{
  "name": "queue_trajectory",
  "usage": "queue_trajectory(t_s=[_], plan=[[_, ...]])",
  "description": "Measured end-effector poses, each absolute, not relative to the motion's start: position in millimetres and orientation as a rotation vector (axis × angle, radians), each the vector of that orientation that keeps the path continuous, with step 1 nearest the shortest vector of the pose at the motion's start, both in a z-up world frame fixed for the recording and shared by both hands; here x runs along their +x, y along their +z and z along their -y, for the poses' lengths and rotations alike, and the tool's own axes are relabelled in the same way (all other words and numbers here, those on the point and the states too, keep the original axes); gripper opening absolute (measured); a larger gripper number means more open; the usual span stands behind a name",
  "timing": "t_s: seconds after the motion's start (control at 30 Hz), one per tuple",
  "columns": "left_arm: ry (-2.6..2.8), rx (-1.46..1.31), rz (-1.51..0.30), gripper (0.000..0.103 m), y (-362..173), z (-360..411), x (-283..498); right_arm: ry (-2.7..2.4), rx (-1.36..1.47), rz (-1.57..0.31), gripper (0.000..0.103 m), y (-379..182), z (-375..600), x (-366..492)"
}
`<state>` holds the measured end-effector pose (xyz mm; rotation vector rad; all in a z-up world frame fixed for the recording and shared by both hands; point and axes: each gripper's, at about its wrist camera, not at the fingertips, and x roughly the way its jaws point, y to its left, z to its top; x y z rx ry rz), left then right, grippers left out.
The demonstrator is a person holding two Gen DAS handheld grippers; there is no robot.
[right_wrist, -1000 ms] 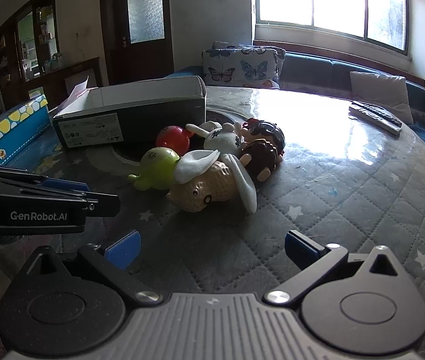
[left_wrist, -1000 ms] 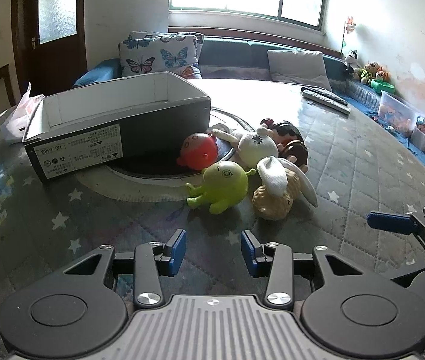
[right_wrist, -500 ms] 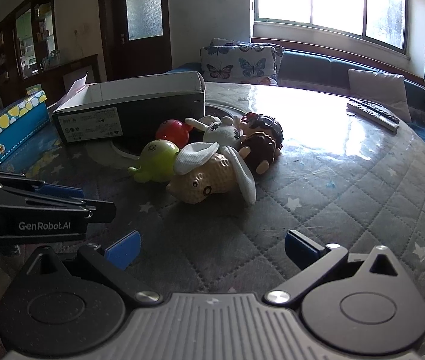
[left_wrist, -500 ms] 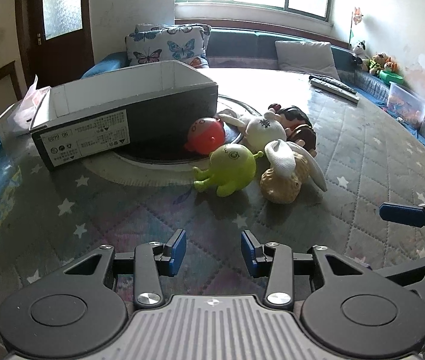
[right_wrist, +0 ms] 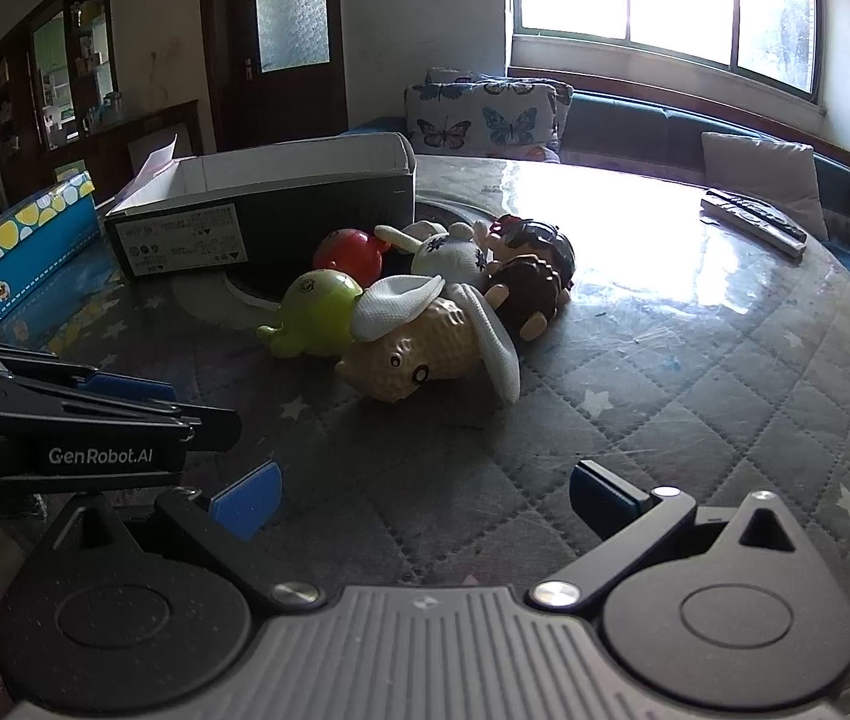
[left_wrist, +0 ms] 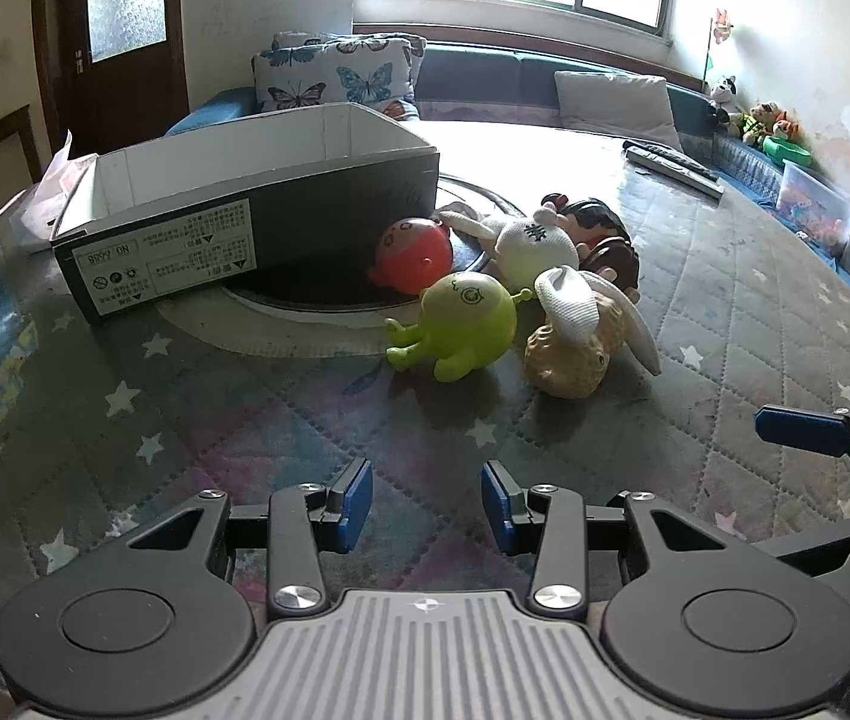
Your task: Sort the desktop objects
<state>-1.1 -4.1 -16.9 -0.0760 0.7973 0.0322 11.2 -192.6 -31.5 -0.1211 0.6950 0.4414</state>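
A heap of toys lies mid-table: a green one-eyed toy [left_wrist: 470,324] [right_wrist: 320,312], a red round toy [left_wrist: 416,255] [right_wrist: 348,255], a white plush [left_wrist: 536,246], a tan peanut-shaped toy with white ears [left_wrist: 572,339] [right_wrist: 419,351] and dark-haired dolls [left_wrist: 602,234] [right_wrist: 530,276]. Left of them stands an open black box with a white inside [left_wrist: 245,204] [right_wrist: 263,204]. My left gripper [left_wrist: 425,504] is open and holds nothing, short of the green toy. My right gripper [right_wrist: 422,495] is open wide, nothing in it, near the peanut toy.
A blue dotted box [right_wrist: 17,246] stands at the left edge of the table. Remote controls [left_wrist: 674,162] [right_wrist: 752,219] lie far right. The quilted star-patterned cover [left_wrist: 185,420] is bare in front of the toys. A sofa with butterfly cushions [left_wrist: 335,78] runs behind.
Both grippers have drawn back and risen slightly, so the toys and the box sit a little farther off. Nothing was taken hold of.
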Motion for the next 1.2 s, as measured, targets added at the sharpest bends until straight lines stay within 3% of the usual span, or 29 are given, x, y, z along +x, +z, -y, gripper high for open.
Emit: queue_trajectory(t_s=[1.2], plan=[[0.009, -0.071, -0.845, 0.043, -24, 1, 29, 0.448, -0.130, -0.746, 0.103, -37, 181, 32]])
